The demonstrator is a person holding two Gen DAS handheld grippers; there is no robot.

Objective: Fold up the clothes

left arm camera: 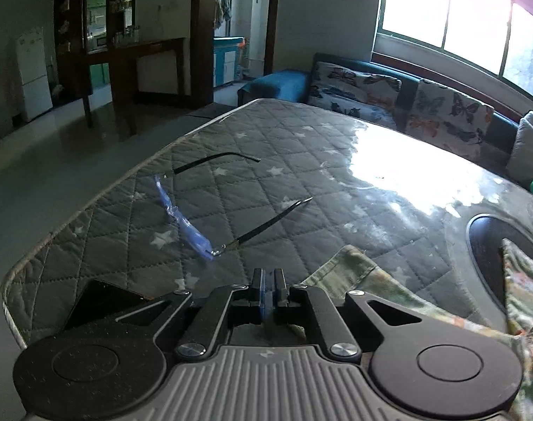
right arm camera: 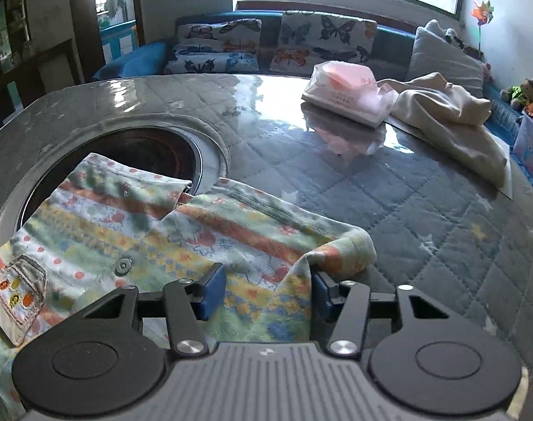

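Left wrist view: my left gripper pinched tight, blue pads meeting, nothing visible between them. Patterned garment lies at 3 o'clock of fingers, draped on quilted table cover. Glasses at 11 o'clock, well apart.

Right wrist view: my right gripper spread wide, garment lying flat between pads, folded hem at 1 o'clock. Round opening at 11 o'clock, partly covered by garment. Tissue pack and cream cloth at 1 o'clock, far.
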